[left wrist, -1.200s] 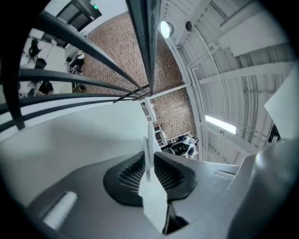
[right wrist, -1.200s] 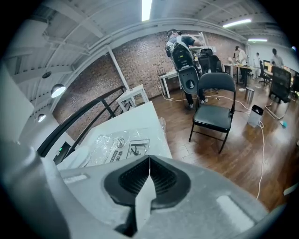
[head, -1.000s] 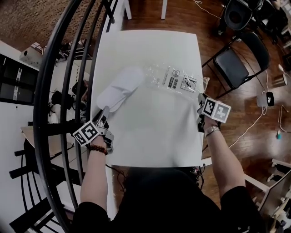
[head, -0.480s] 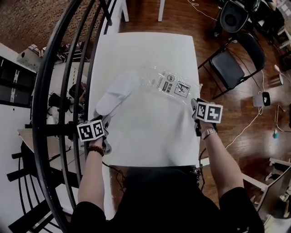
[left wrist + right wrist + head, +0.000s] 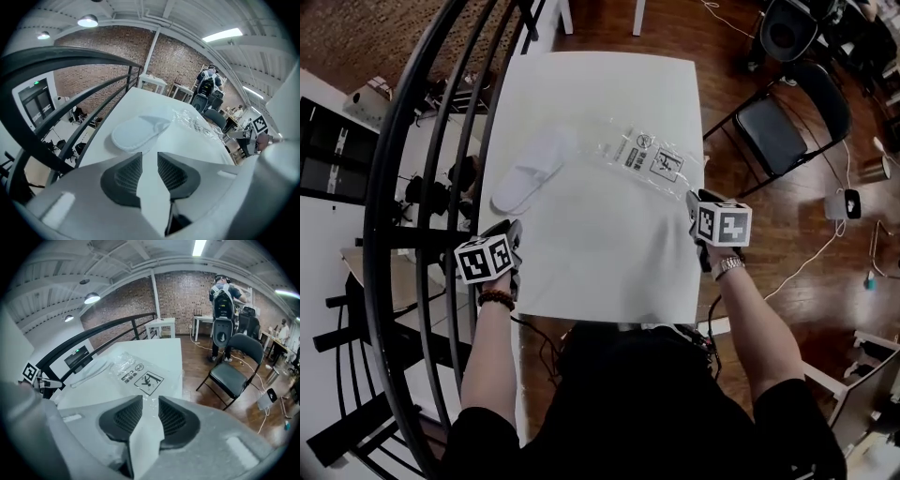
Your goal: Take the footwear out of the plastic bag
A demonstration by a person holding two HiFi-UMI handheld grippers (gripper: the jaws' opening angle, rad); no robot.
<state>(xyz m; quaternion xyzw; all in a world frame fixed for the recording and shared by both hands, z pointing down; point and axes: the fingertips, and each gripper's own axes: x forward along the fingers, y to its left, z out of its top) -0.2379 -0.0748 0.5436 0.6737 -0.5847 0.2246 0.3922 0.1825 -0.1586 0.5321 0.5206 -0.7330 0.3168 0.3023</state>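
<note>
Slipper (image 5: 532, 171): on worktop (image 5: 600, 253) just left of bag (image 5: 642, 155), outside it, heel pointing away from bag toward left tool (image 5: 149, 159) | left tool: nearer, jaws narrowly apart, just closing, empty | right tool (image 5: 150, 401): apart, just opening, empty

My left tool (image 5: 512, 231) has drawn back off the slipper (image 5: 530, 173) and rolled. Its jaws have just been closing, nothing between them. My right tool (image 5: 694, 201) has just been opening, likewise empty.
</note>
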